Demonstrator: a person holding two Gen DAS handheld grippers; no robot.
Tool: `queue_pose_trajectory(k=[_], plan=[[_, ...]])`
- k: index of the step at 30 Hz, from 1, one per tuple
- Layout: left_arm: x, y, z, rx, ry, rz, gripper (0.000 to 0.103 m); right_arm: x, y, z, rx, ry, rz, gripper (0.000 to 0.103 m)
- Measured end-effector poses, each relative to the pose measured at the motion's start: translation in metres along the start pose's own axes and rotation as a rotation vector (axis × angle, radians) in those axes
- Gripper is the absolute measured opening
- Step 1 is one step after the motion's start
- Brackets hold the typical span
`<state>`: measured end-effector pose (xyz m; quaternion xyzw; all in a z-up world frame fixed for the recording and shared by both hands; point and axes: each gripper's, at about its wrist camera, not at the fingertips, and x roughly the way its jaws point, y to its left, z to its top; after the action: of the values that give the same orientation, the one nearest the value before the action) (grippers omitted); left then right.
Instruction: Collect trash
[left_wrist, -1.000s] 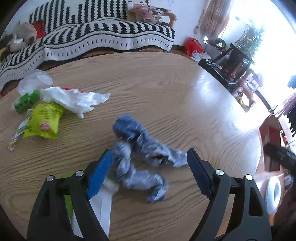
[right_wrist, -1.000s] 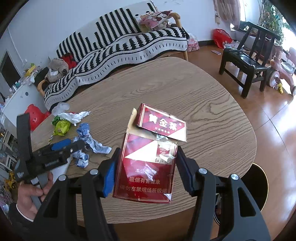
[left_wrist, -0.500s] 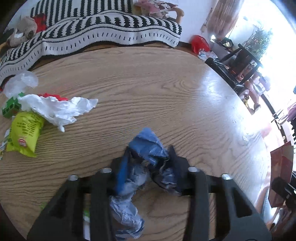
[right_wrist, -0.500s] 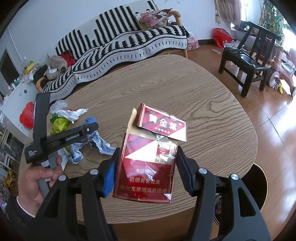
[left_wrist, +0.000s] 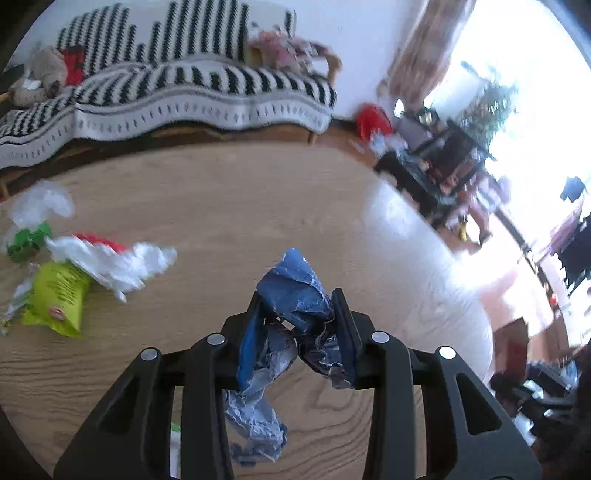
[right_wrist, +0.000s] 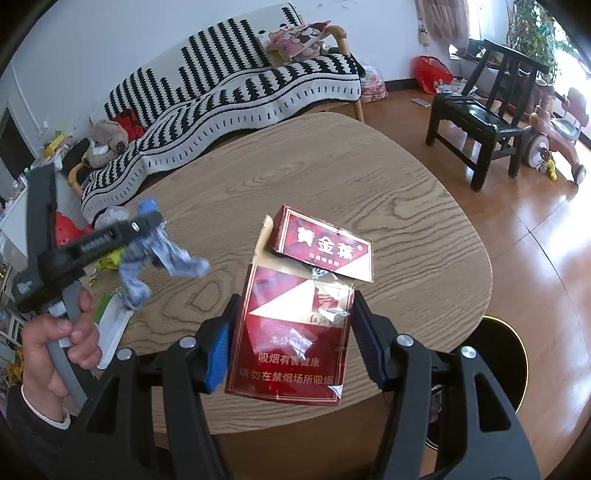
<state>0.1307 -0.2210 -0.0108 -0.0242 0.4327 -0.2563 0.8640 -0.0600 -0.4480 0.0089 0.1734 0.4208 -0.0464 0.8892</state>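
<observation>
The left gripper (left_wrist: 299, 325) had just closed on the crumpled blue wrapper (left_wrist: 291, 295). A second earlier its fingers stood wide apart on either side of the wrapper as it lay on the tabletop (left_wrist: 229, 206); now they were drawn in to a narrow gap with the wad pinched between the pads. One crushed end stuck out past the fingertips and a long pale tail hung below them. In the right wrist view the wrapper (right_wrist: 155, 258) dangled clear of the wood, so it had come up off the tabletop with the left hand (right_wrist: 62, 339) that squeezed the handle.

The right gripper (right_wrist: 291, 339) had not changed. Its fingers stood about half open, pressed on both sides of a torn red cigarette pack (right_wrist: 295, 332), whose flap stood open beyond the fingertips.

Both grippers therefore carried one piece of trash each, and the pick-up step for the wrapper looked done. More remained to the left of the left fingers: a white plastic bag (left_wrist: 110, 262), a yellow-green snack packet (left_wrist: 55, 299), a small green item (left_wrist: 26, 243) and a clear wrapper (left_wrist: 40, 201). A dark round opening (right_wrist: 498, 362) showed below the tabletop edge, to the right of the right fingers; it may be a bin, though I cannot tell.
</observation>
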Motion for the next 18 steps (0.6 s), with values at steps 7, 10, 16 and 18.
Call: queue_pose_trajectory(k=[7,10,16,18], plan=[[0.039,0.001,-0.012,0.005,0.095,0.035,0.038,-0.009,-0.012,-0.007,0.019,-0.009,-0.010,0.058],[0.041,-0.002,-0.008,0.012,0.093,0.032,0.045,-0.011,-0.018,-0.009,0.025,-0.008,-0.012,0.058],[0.049,-0.013,-0.006,0.064,0.090,0.061,0.034,-0.014,-0.023,-0.009,0.028,-0.011,-0.007,0.058],[0.054,-0.017,-0.008,0.082,0.107,0.067,0.030,-0.015,-0.021,-0.009,0.023,-0.013,-0.006,0.058]])
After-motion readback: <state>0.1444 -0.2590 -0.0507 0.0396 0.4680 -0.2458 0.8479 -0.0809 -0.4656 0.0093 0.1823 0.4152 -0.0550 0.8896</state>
